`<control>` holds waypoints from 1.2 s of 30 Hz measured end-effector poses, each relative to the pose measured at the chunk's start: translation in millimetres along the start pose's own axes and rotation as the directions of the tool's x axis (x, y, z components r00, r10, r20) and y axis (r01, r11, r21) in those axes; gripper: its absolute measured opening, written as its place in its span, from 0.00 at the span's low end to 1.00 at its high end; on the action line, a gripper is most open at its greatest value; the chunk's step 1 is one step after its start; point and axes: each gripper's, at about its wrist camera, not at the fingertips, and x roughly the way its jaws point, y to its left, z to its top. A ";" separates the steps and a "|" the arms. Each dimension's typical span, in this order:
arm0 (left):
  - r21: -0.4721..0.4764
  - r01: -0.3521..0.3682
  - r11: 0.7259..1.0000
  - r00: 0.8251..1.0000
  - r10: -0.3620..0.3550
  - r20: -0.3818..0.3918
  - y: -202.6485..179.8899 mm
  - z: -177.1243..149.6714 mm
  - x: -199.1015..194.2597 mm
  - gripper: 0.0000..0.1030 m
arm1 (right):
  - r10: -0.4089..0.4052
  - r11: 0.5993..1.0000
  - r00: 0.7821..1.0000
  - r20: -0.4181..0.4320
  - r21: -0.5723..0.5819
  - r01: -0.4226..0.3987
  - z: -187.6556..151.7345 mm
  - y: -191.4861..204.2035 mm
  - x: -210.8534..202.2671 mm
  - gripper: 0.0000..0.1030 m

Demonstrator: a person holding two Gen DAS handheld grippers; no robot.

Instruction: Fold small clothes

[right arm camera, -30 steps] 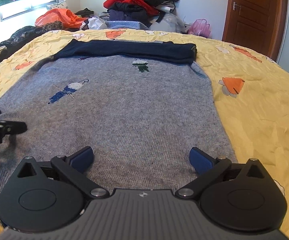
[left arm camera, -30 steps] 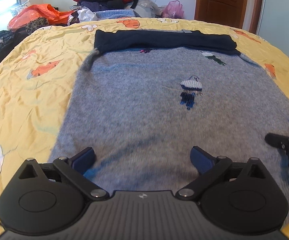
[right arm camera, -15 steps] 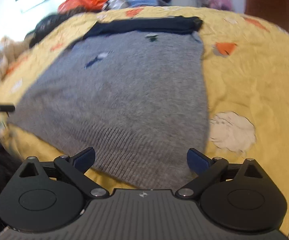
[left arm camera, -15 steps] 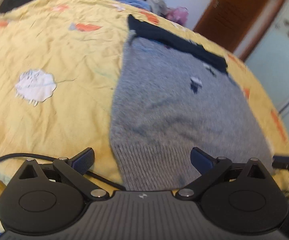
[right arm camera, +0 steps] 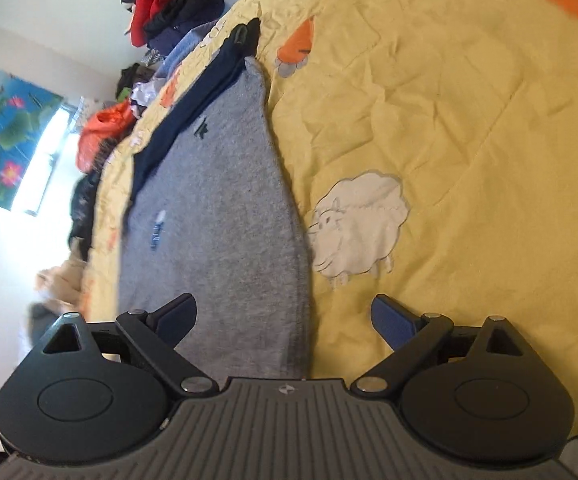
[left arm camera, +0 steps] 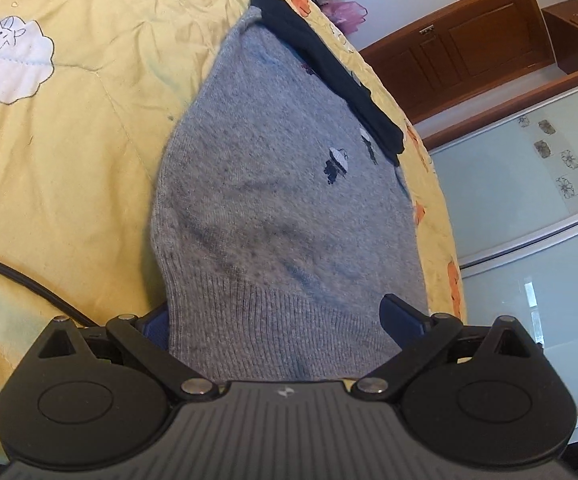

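- A second before, both tools had hovered over the middle of the grey sweater (left arm camera: 281, 216), each camera looking squarely up its length toward the navy band (left arm camera: 329, 76) at the far end.
- By this moment both views had rolled and pulled back to the near hem, so the sweater ran away toward 12 o'clock in each, still flat on the yellow bedspread (left arm camera: 69, 160).
- The left tool (left arm camera: 277, 320) stood spread, with the ribbed hem lying between its fingers; the finger at 9 o'clock was half tucked behind the hem's left corner, and the one at 3 o'clock (left arm camera: 399, 316) sat just beside the fabric. No pinch showed yet.
- The right tool (right arm camera: 285, 318) straddled the sweater's right edge: its 9 o'clock finger (right arm camera: 177, 316) lay over the knit, its 3 o'clock finger over bare bedspread, near the printed sheep (right arm camera: 357, 232). Its jaws were closing, with the sweater's edge between them but not yet gripped.
- A dark cable (left arm camera: 21, 280) crossed the bedspread at 8 o'clock in the left view, near the left tool.
- Judged from this, the shift from centre to hem corners set up a two-corner grasp, likely to carry the hem up toward the navy band for a fold.
- The fold itself looked not yet begun; the sweater showed only shallow wrinkles near the hem.
- The pile of clothes (right arm camera: 169, 8) at the far end stayed clear of the work.
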 end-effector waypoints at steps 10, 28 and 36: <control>-0.011 0.009 1.000 1.000 -0.009 -0.007 0.1 3.7 2.2 0.99 | 0.197 0.976 0.975 -0.099 0.112 -0.186 9.9 -1.7 30.4 0.93; -0.002 0.028 1.000 1.000 -0.028 -0.011 5.7 13.3 3.8 0.95 | 0.233 0.952 0.972 0.006 0.200 -0.230 33.5 -8.3 33.5 0.79; -0.049 0.034 0.998 0.999 -0.033 0.002 17.4 10.8 -0.2 0.52 | 0.202 0.979 0.949 -0.241 0.088 -0.186 3.0 20.7 60.0 0.53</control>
